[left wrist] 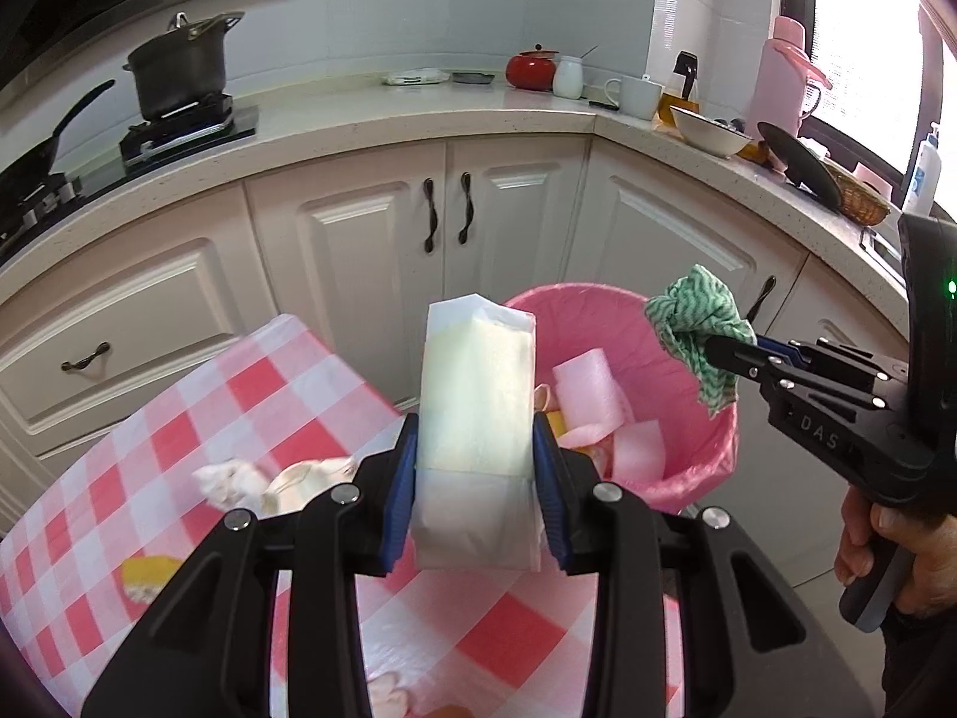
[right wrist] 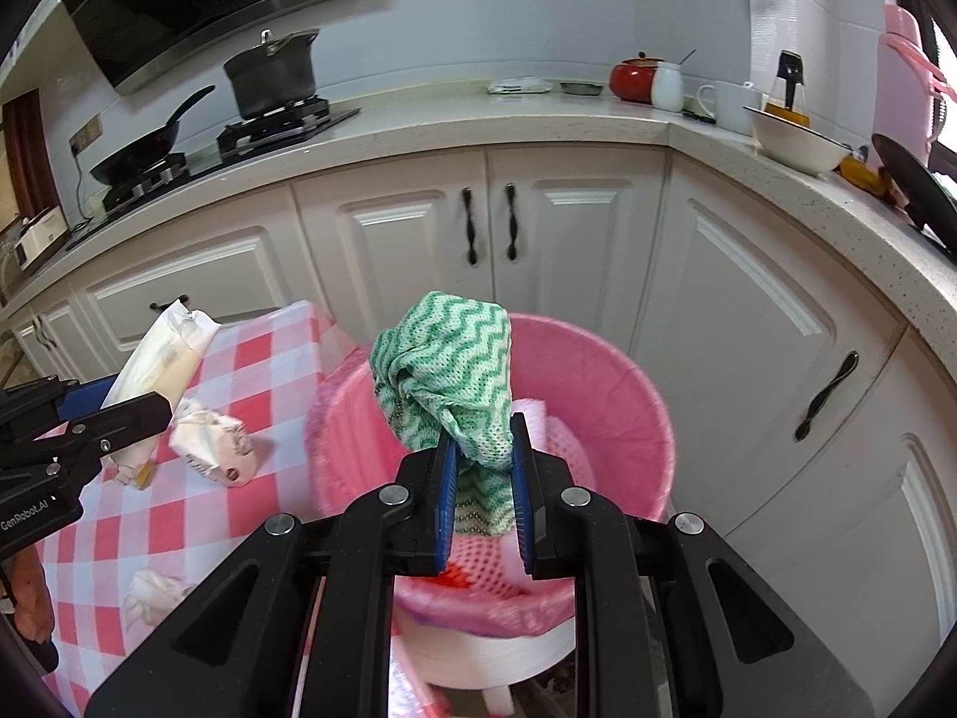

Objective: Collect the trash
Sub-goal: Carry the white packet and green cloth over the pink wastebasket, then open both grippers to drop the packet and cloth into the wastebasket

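Note:
My left gripper (left wrist: 475, 440) is shut on a white soft packet (left wrist: 478, 383), which stands upright between the blue pads over the table's edge, near the pink-lined bin (left wrist: 694, 466). To its right, my right gripper (left wrist: 721, 353) is shut on a crumpled green-and-white wavy cloth (left wrist: 688, 314) above the bin's far right rim. In the right wrist view the cloth (right wrist: 454, 353) bulges out of the right gripper (right wrist: 482, 440) over the bin (right wrist: 622, 401). The left gripper (right wrist: 140, 404) with the packet (right wrist: 158, 359) shows at the left. Pink foam pieces (left wrist: 589, 389) lie inside the bin.
A table with a red-and-white check cloth (right wrist: 263, 353) stands left of the bin, with crumpled paper (right wrist: 212, 449), a tissue wad (right wrist: 152, 592) and a yellow scrap (left wrist: 149, 574) on it. White cabinets (right wrist: 574, 227) and a counter with a pot (right wrist: 272, 81), a pan and a bowl (right wrist: 795, 143) curve behind.

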